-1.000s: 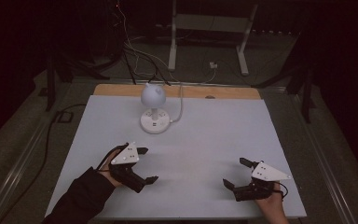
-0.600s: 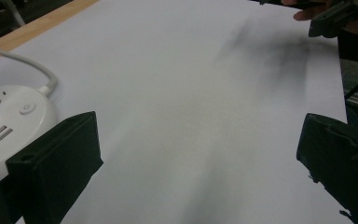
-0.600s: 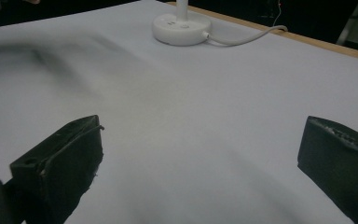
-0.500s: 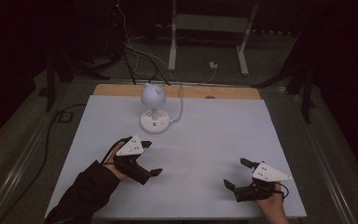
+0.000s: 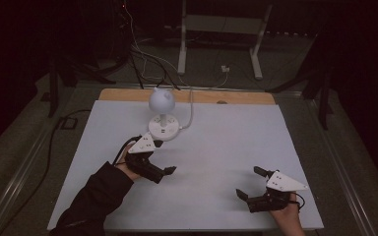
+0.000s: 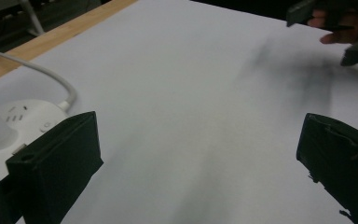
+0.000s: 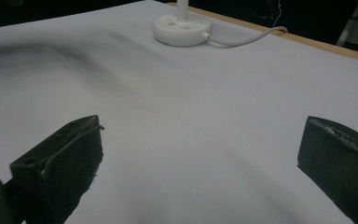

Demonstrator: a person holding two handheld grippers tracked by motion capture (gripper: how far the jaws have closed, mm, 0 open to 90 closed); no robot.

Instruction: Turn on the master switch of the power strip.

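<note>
The left gripper is hovering with its two black jaws spread wide and nothing between them, just on the person's side of the small white desk lamp with a ball-shaped head and a round socket base. In the left gripper view the lamp's base is lying right behind one jaw, close but seemingly not touching. The right gripper is sitting well apart from the lamp, toward the near corner of the pale grey table sheet, and its jaws are likewise standing wide apart and empty.

The lamp itself is standing upright near the far edge of the sheet, with its white cord curving away from the base toward the bare wooden strip beyond it.

The reach for the lamp looks to be only starting. The likely trouble is the left gripper coming in sideways and knocking the thin stem, tipping the top-heavy lamp. A jaw could also be snagging the cord and dragging the base. The room is dim, so judging the gap is harder.
</note>
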